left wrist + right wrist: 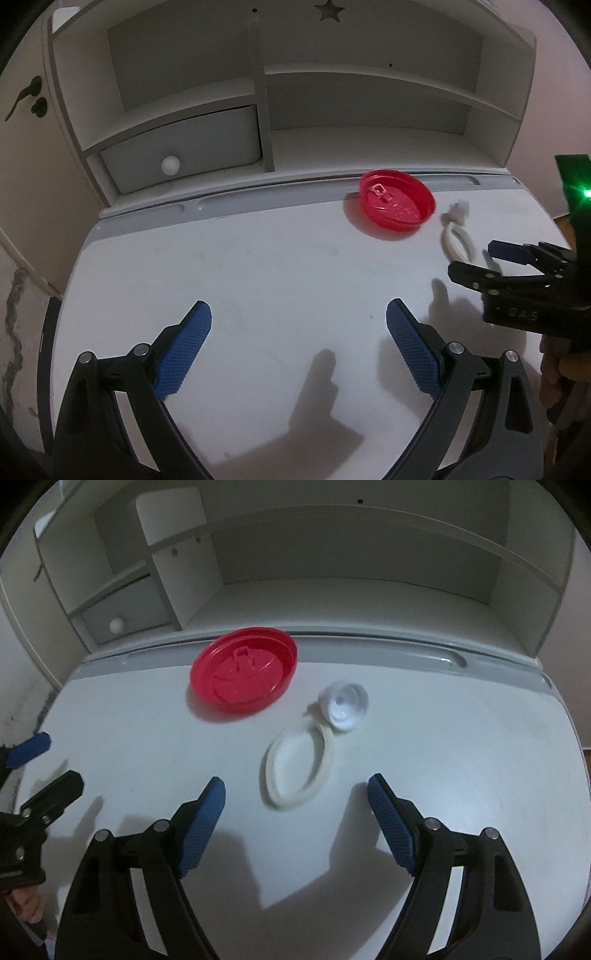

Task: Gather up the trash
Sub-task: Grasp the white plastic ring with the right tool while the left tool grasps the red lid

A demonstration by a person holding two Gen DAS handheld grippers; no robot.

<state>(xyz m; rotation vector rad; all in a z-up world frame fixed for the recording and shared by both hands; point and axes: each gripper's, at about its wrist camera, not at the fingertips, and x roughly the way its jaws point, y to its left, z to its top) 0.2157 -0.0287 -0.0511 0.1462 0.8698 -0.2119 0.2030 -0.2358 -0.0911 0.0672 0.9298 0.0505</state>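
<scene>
Both grippers' fingers spread wide, empty, over white bench (461, 746). Best lowered squarely astride white cap (345, 703) and loop (295, 768) beside red lid (243, 670).

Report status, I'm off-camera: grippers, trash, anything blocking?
Left gripper open, empty. Right gripper open, empty, facing white ring with cap. Red lid beyond, on desk. Nothing in the way.

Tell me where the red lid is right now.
The red lid lies on the white desk near its back edge, just in front of the shelf unit, with the white cap to its right in both views.
</scene>
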